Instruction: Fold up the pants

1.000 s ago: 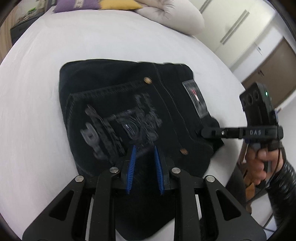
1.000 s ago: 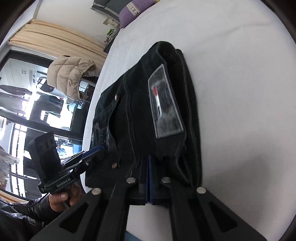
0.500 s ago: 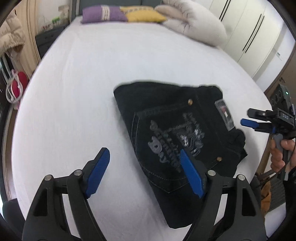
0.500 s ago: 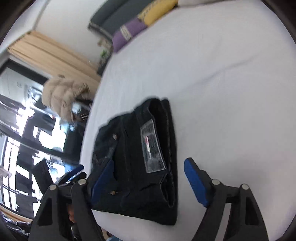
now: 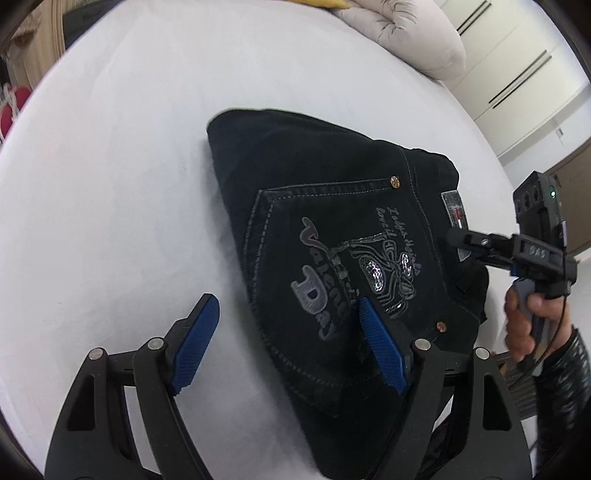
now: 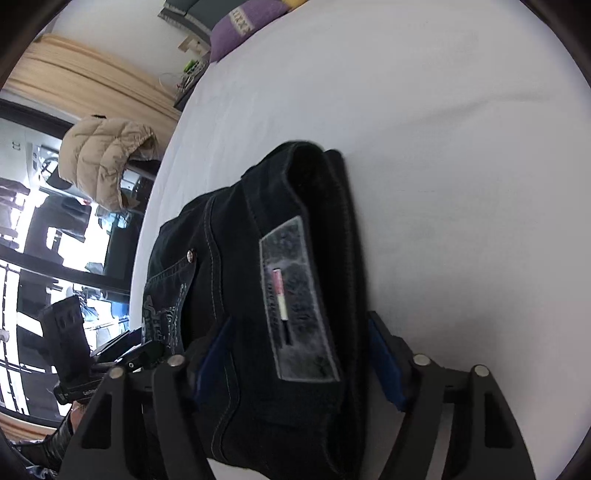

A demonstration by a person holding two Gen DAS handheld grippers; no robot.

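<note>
Black folded pants [image 5: 332,229] lie in a compact stack on the white bed [image 5: 110,147], back pocket with grey embroidery facing up. My left gripper [image 5: 288,347] is open, low over the stack's near left edge, one finger over the sheet and one over the pocket. My right gripper [image 6: 299,362] is open, its fingers on either side of the waistband end with the grey label [image 6: 295,302]. It also shows in the left wrist view [image 5: 465,240] at the stack's right edge. The pants [image 6: 280,258] fill the lower middle of the right wrist view.
A beige pillow [image 5: 406,40] lies at the bed's head, and a purple cushion [image 6: 240,22] beside it. Wardrobe doors [image 5: 517,74] stand past the right side. A tan puffer jacket [image 6: 107,155] hangs by the window on the left.
Both grippers let go of the pants, opened and pulled back. They have since come down close over the folded stack again, still open.
</note>
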